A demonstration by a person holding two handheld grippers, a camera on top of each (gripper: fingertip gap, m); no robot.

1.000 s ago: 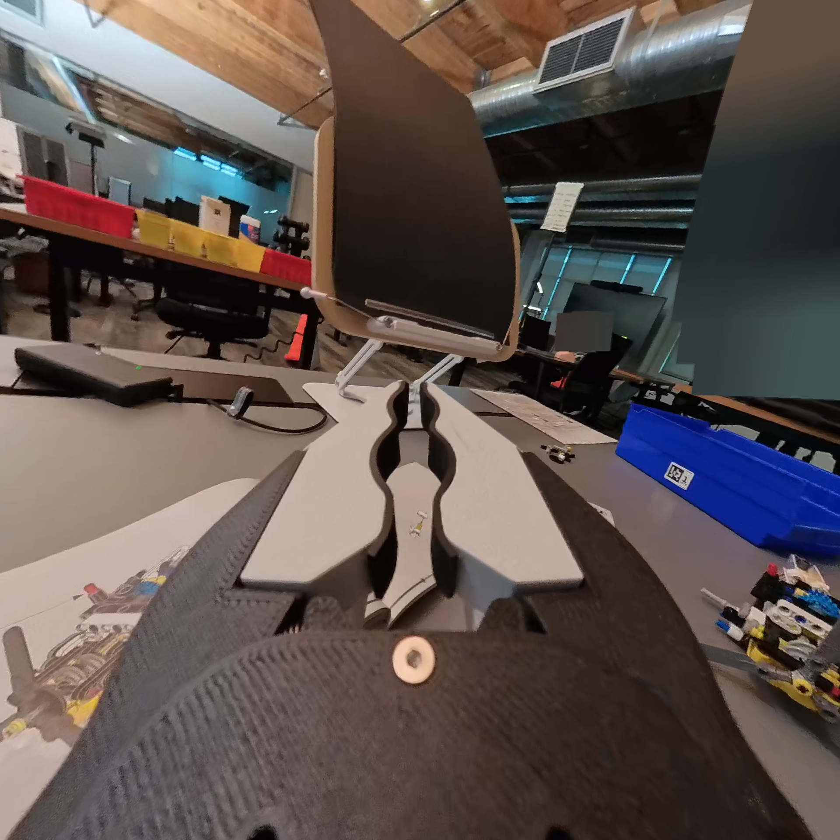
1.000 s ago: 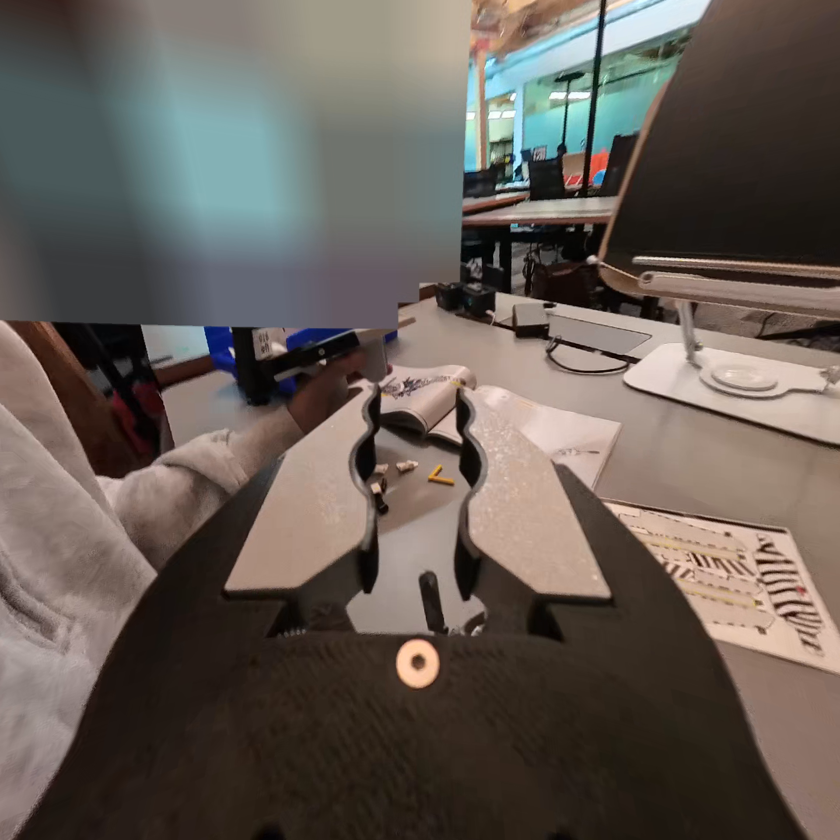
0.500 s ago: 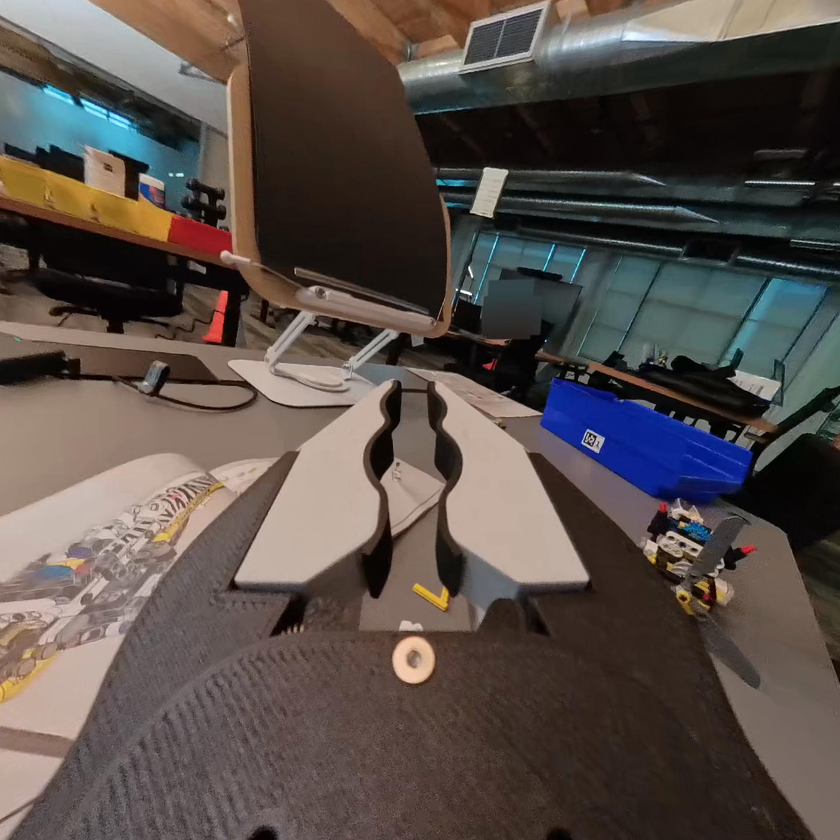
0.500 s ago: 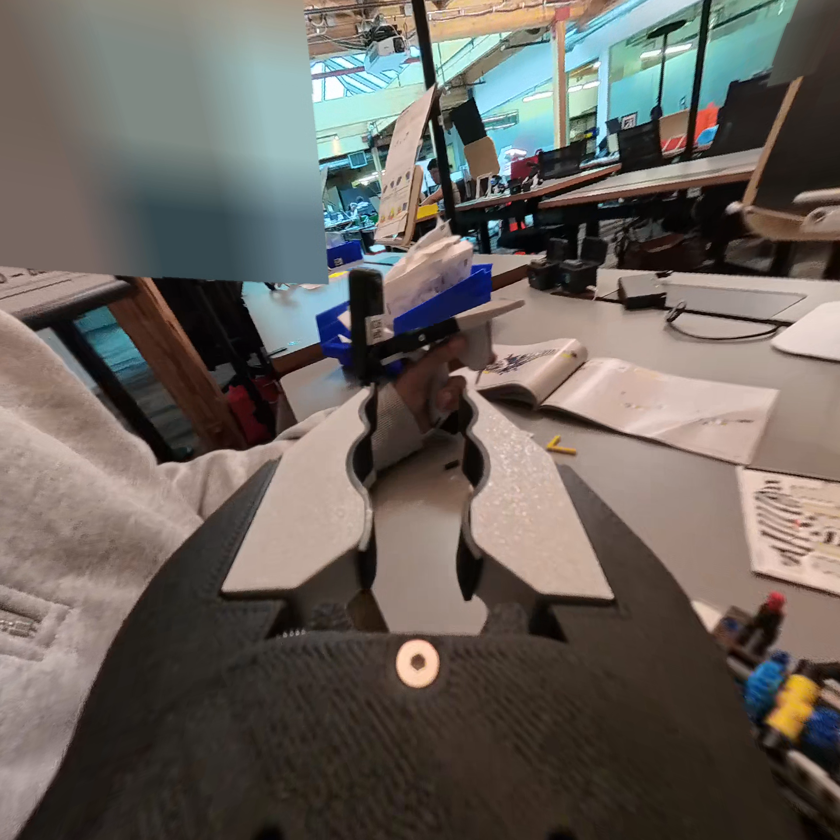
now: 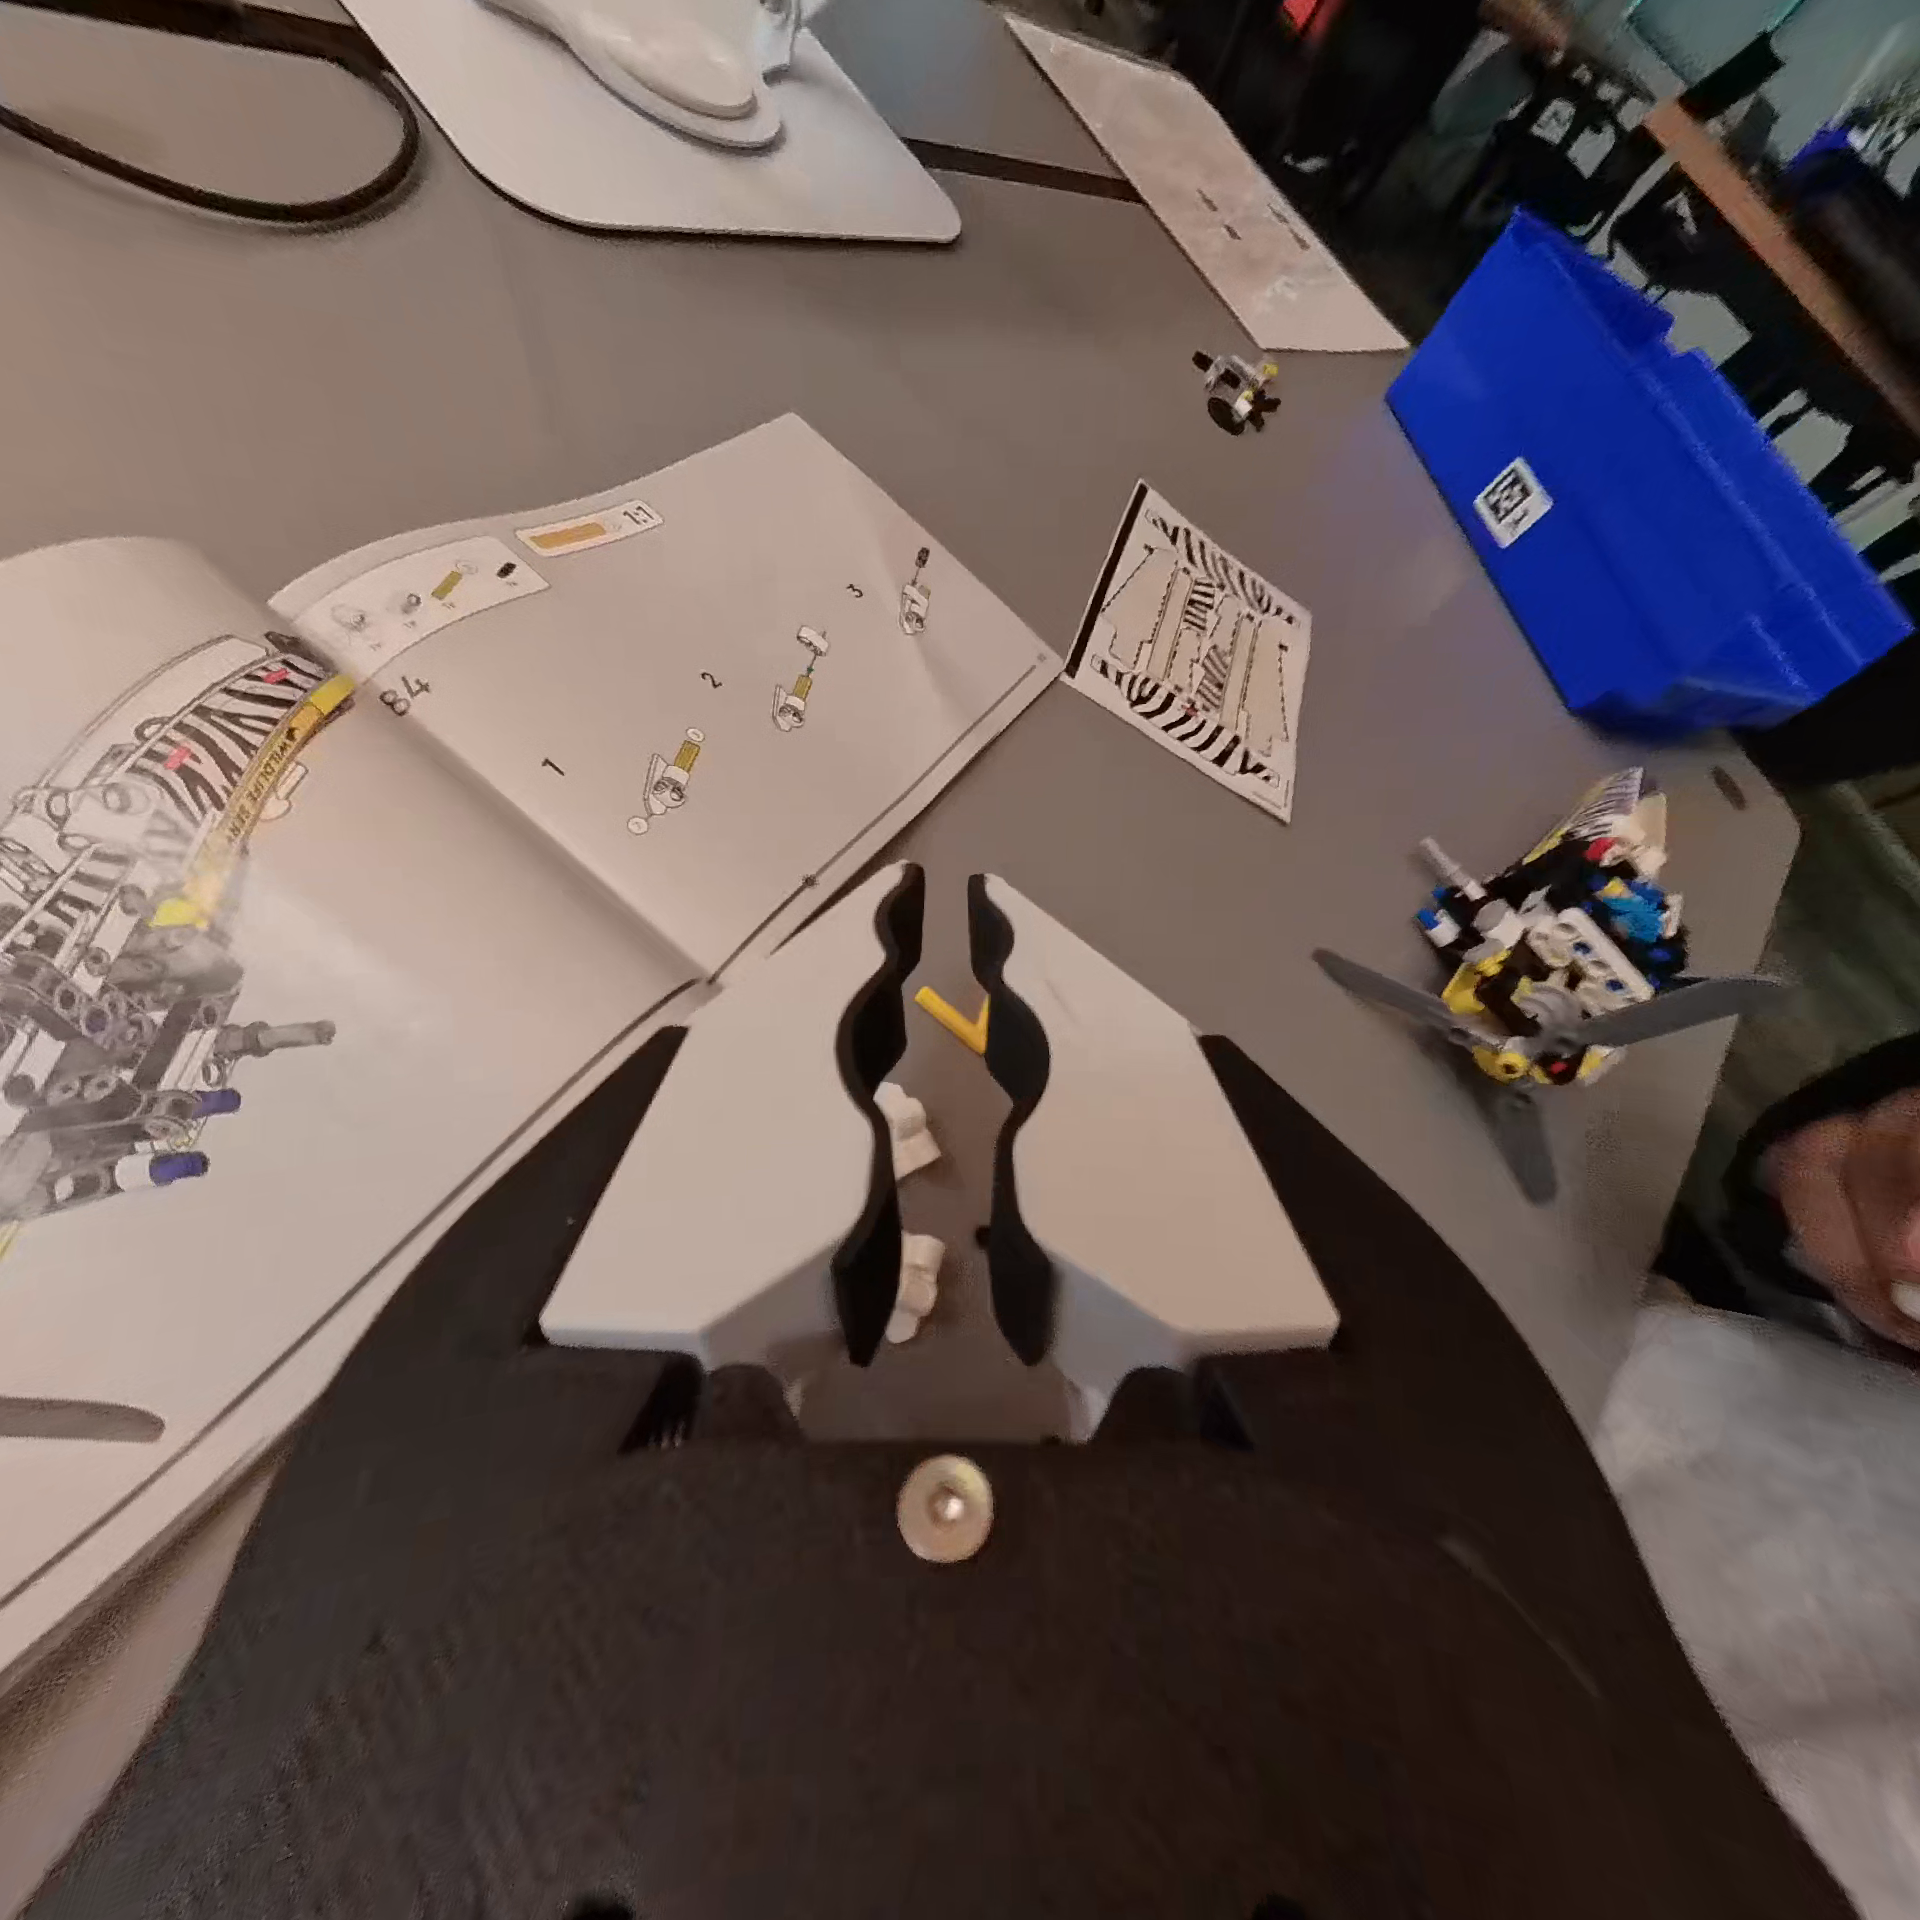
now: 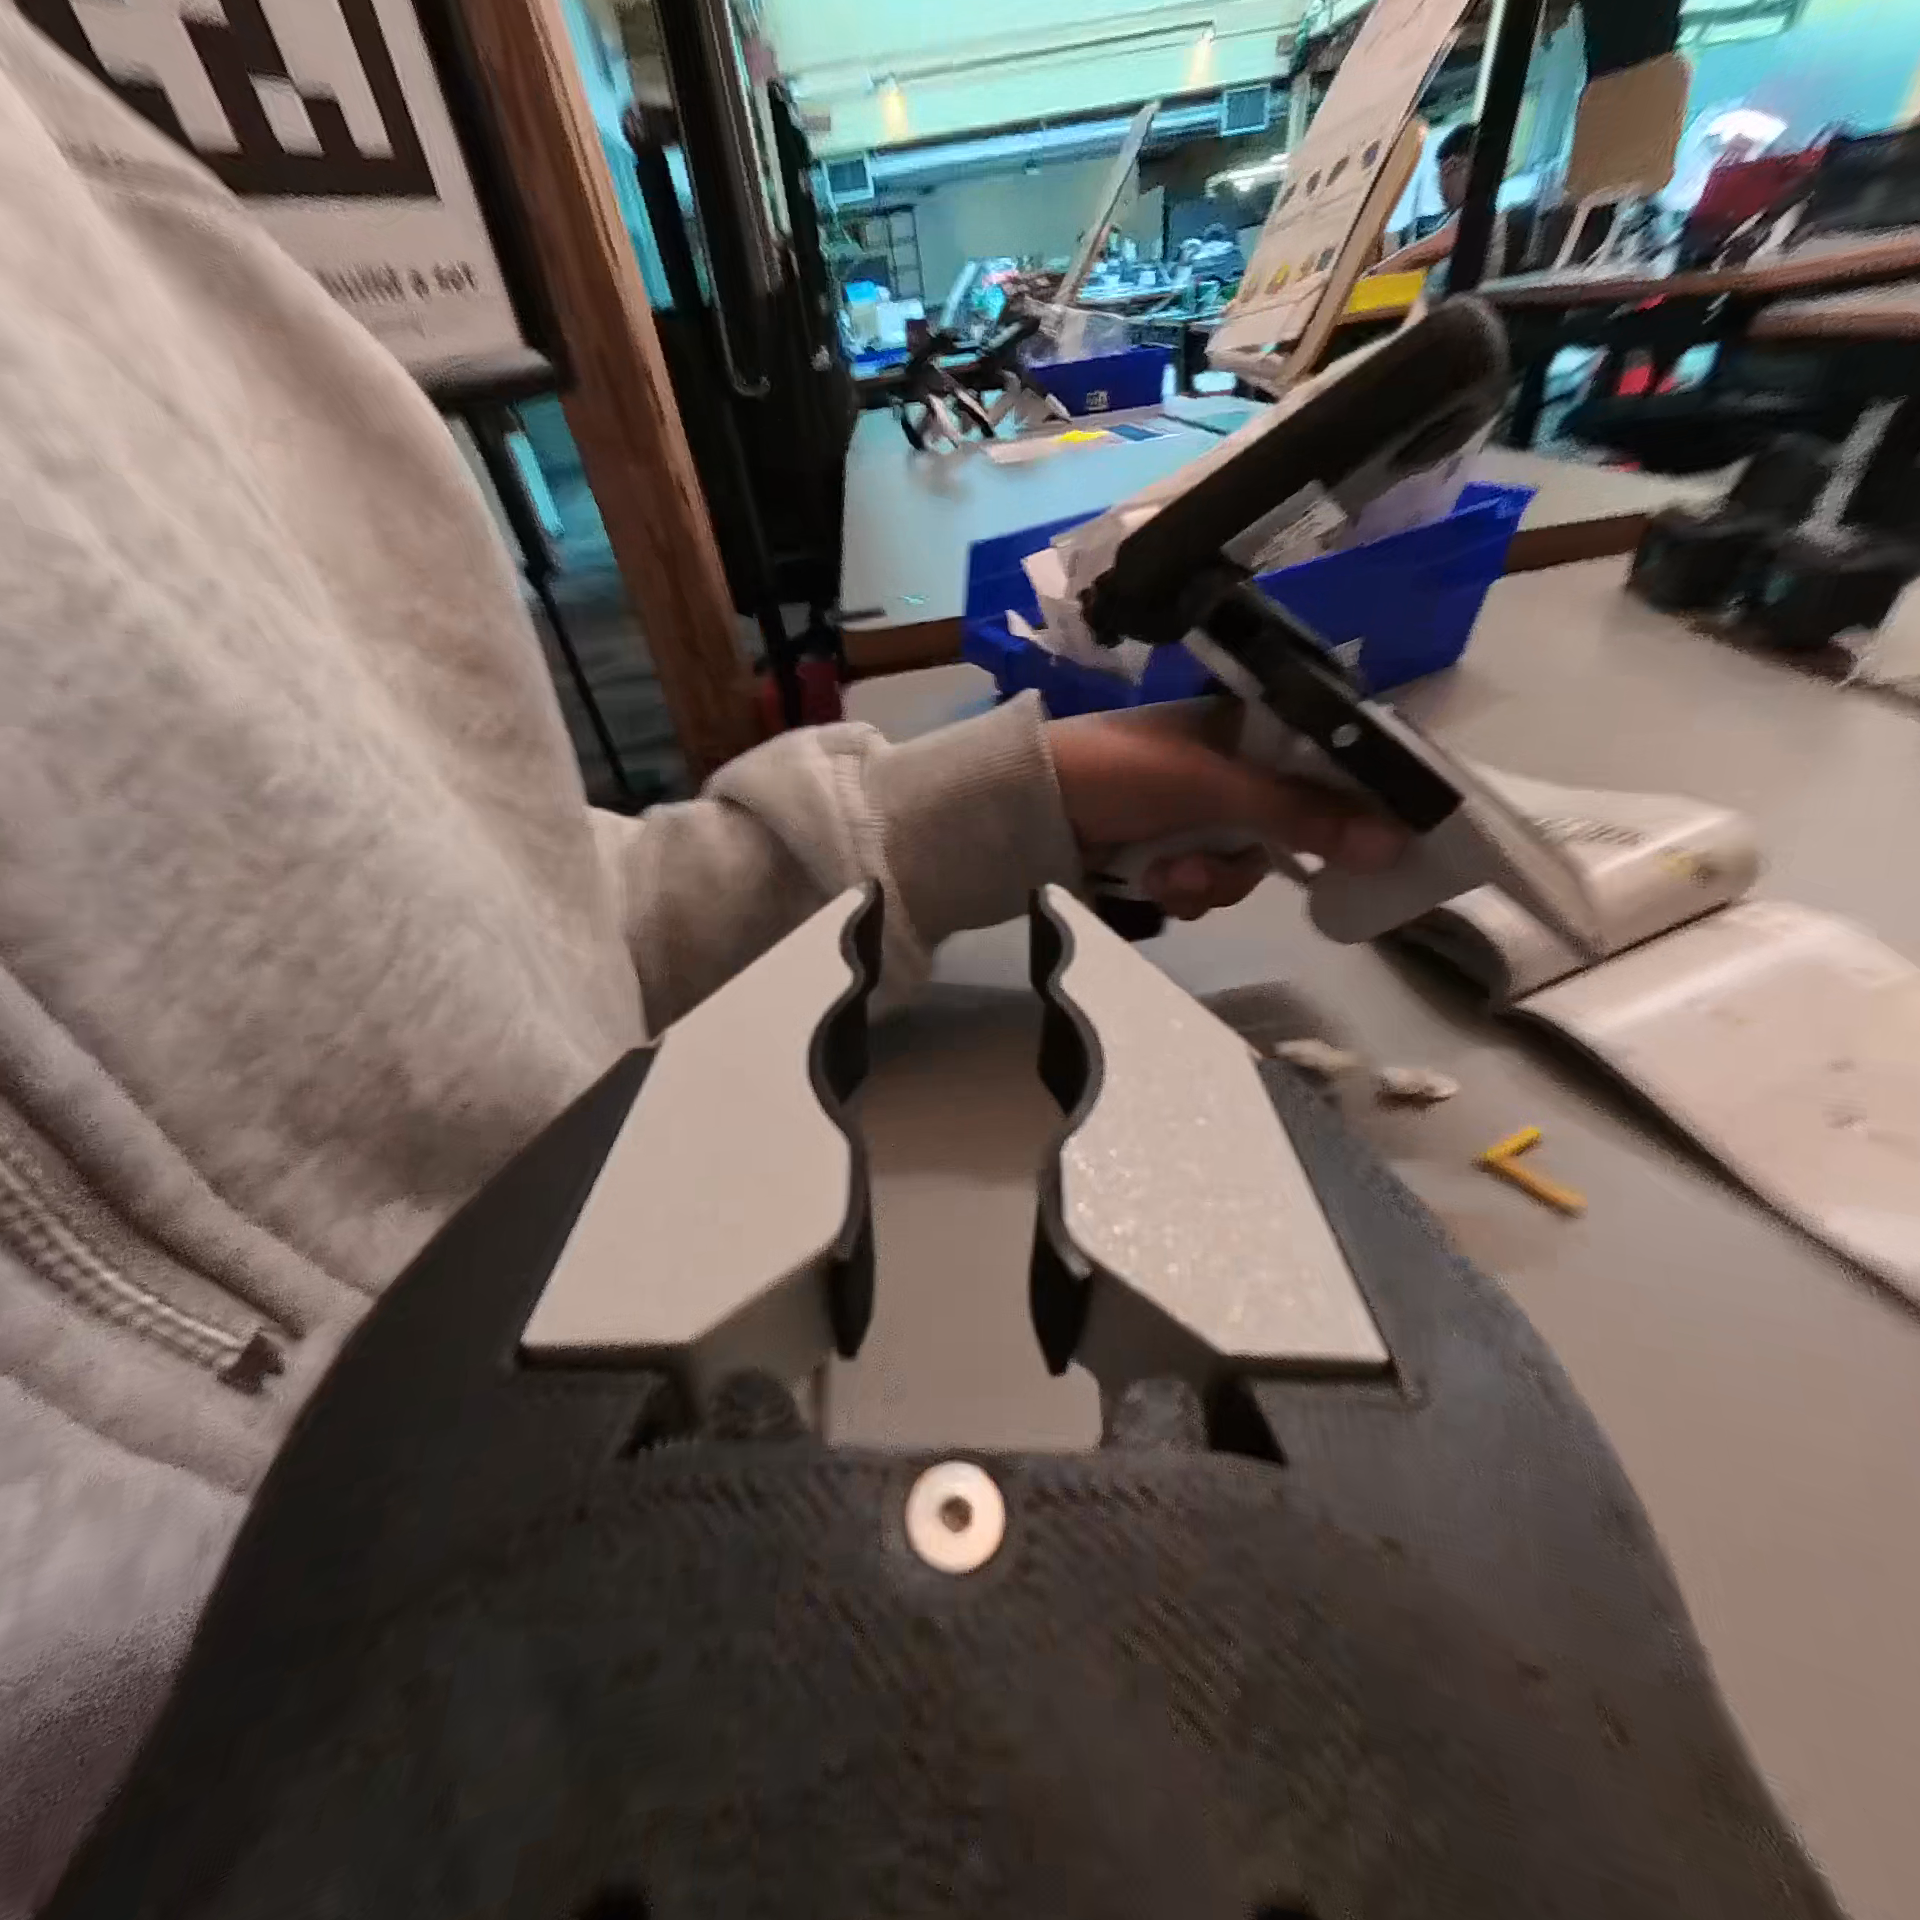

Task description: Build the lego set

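Your left hand-held gripper [image 5: 943, 883] hangs over the desk [image 5: 623, 343], its jaws parted only by a narrow gap and holding nothing. Through that gap you see loose parts lying on the desk: one yellow angled piece [image 5: 954, 1016] and two small white pieces [image 5: 906, 1138] (a tiny dark speck beside them is too small to name). Your right hand-held gripper [image 6: 954, 914] stands apart with a wider gap, also empty, pointing toward your own sleeve and the left tool.

Progress, as a judgement: the build is well under way but unfinished. One partly assembled model [image 5: 1548, 956] — yellow, black, white and blue, with grey propeller blades — rests on the desk to the right of the left gripper, well apart from the loose parts. The instruction booklet [image 5: 499, 790] lies open at a small sub-assembly drawn in three steps, and the pieces beneath your left gripper appear to be those it calls for; none looks joined yet. The sticker sheet [image 5: 1195, 655] with zebra stripes seems largely unused.

Count: one booklet, one sticker sheet, one model, one further tiny cluster of parts [image 5: 1236, 390] farther back, one blue bin [image 5: 1621, 540] in the left view.
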